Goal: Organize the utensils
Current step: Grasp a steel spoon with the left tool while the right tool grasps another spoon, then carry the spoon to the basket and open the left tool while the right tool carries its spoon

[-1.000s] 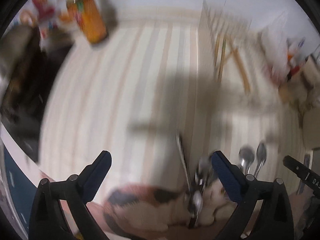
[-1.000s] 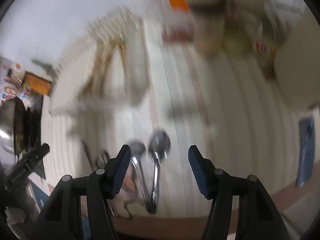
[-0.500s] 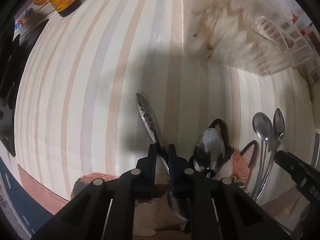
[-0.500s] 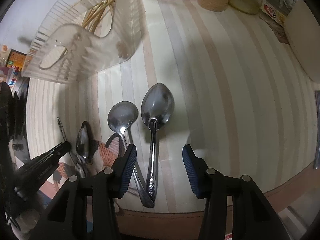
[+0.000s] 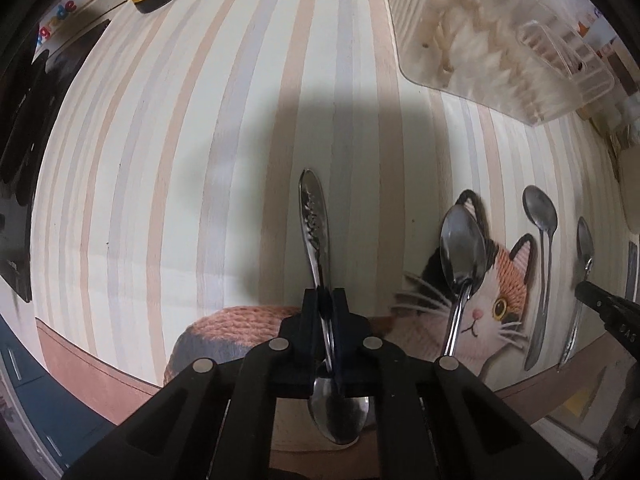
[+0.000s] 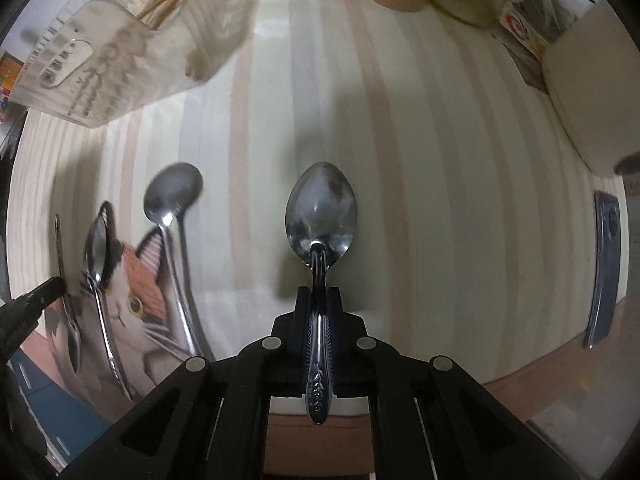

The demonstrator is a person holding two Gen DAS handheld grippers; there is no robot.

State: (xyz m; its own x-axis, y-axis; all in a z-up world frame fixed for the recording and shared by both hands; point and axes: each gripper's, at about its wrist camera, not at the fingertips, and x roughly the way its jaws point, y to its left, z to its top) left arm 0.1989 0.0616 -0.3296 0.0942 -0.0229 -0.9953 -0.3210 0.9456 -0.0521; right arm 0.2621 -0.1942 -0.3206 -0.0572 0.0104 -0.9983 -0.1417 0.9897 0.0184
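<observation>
Your left gripper [image 5: 325, 300] clamps a steel spoon's embossed handle [image 5: 314, 216], bowl rearward; your right gripper [image 6: 319, 300] clamps an oval steel spoon [image 6: 320, 212], bowl forward.

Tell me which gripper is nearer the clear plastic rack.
Too close to call. The rack sits ahead-right of the left gripper, ahead-left of the right gripper; each grips a spoon.

Left gripper [image 5: 323, 300] and right gripper [image 6: 319, 300] both have fingers pinched together, pointing forward.
</observation>
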